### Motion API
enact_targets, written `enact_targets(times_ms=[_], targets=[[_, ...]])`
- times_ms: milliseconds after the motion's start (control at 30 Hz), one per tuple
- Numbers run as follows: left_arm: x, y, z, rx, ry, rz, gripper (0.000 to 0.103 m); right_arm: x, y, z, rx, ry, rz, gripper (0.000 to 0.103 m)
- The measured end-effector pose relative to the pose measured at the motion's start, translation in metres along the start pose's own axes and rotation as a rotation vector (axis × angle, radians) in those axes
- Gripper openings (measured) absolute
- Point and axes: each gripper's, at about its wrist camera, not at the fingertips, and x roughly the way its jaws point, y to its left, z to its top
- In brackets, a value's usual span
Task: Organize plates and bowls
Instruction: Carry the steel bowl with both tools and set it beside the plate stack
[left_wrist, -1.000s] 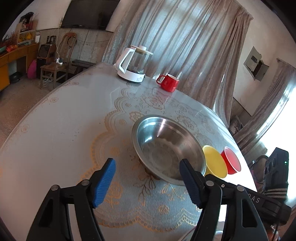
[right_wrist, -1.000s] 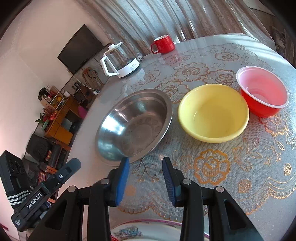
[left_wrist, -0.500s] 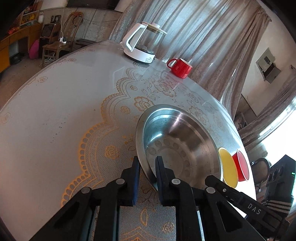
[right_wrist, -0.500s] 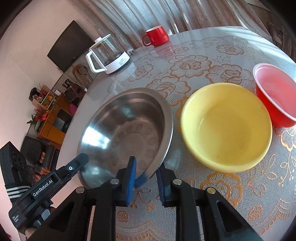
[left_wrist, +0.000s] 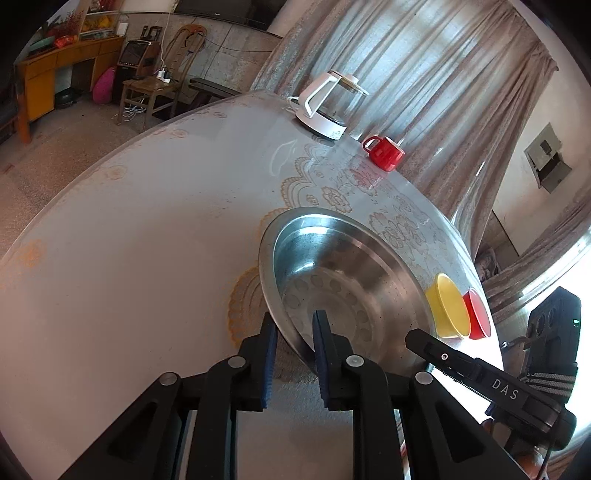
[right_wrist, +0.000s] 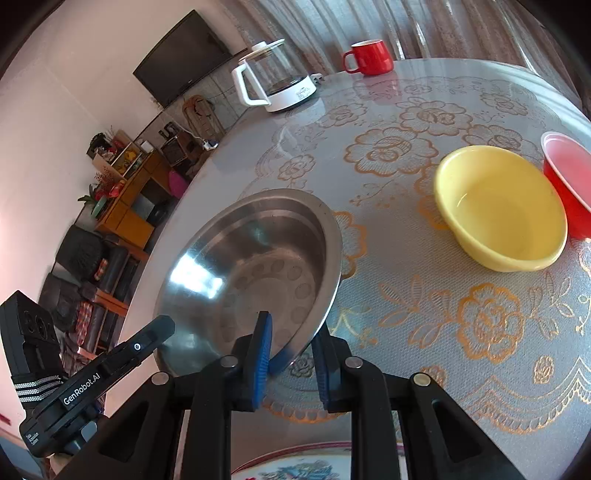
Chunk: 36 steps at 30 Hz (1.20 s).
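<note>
Two-handed grasp of the steel bowl (right_wrist: 255, 266). The left gripper (left_wrist: 293, 338) is closed narrowly on the bowl's near rim, one blue pad outside the wall and one inside; the right gripper (right_wrist: 290, 347) pinches the rim at another point in the same manner. The bowl appears tilted, its far edge low toward the counter (right_wrist: 424, 103); whether that edge touches the lace-patterned cloth cannot be told. To its right stand the yellow bowl (right_wrist: 502, 206) and, just beside it, the red bowl (right_wrist: 565, 177), both upright on the counter. A glass kettle (right_wrist: 273, 81) and a red mug (right_wrist: 369, 57) stand well apart at the far edge. The rim of a patterned plate (right_wrist: 295, 467) shows at the lower border of the right wrist view.

Step in hand, as judged: gathering the largest bowl as the base of a stack. The next move likely calls for both grippers to travel level and together, since unequal motion could twist the thin, slick rim out of the pads.
</note>
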Motion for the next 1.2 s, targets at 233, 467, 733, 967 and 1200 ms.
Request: enact_targets(times_ms=[233, 467, 733, 967, 1200], targets=[[-0.046, 0.030, -0.035, -0.012, -0.029, 0.050, 0.020, 0.004, 0.037, -0.034, -0.099, 0.060, 0.039, 0.020], [-0.072, 0.040, -0.058, -0.009, -0.028, 0.054, 0.021, 0.005, 0.058, -0.061, -0.156, 0.101, 0.056, 0.021], [-0.084, 0.045, -0.071, 0.006, -0.026, 0.065, 0.023, -0.005, 0.068, -0.080, -0.214, 0.104, 0.049, 0.023], [-0.098, 0.042, -0.069, 0.054, -0.090, 0.130, 0.025, -0.030, 0.050, -0.074, -0.150, 0.023, 0.079, 0.031], [-0.097, 0.013, -0.056, 0.132, -0.125, 0.114, 0.029, -0.062, 0.009, -0.070, -0.061, -0.065, 0.048, 0.031]])
